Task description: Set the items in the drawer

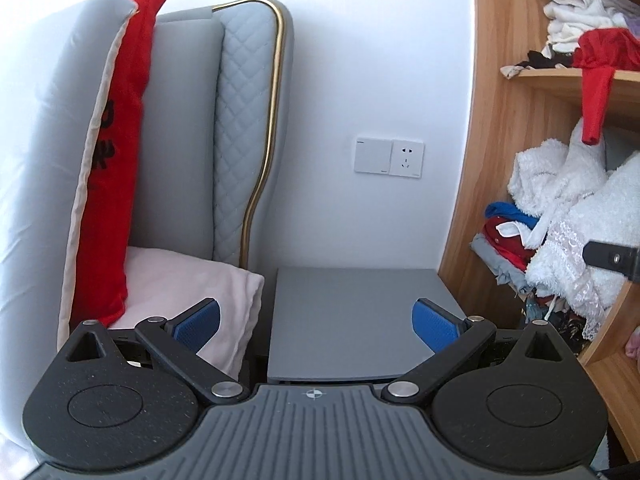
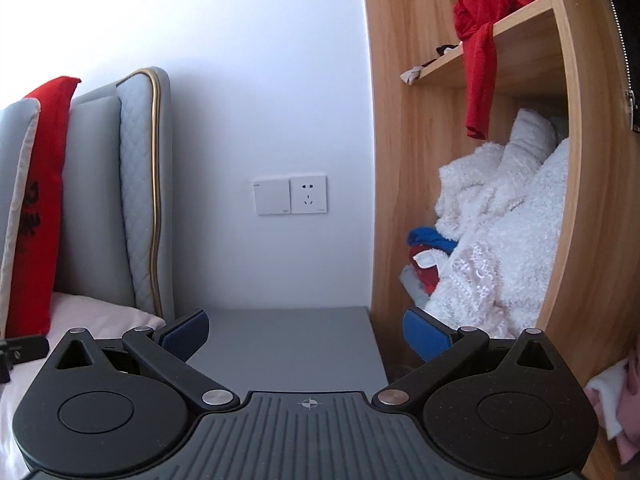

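We hold the left gripper point(image 1: 316, 322) and right gripper point(image 2: 306, 334) spread wide and empty above the smooth grey nightstand point(image 1: 352, 308); the red cushion's point(image 1: 114, 184) black lettering looks unreadable.

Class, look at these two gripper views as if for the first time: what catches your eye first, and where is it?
The red cushion leaning against the grey headboard on the left stands out most. On the right, a red garment hangs off a wooden shelf above heaped white towels. Between them stands a bare grey nightstand.

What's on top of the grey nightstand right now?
Nothing shows on the grey nightstand; its visible top is bare. Both open grippers, left and right, cover its front edge, so any drawer below is hidden.
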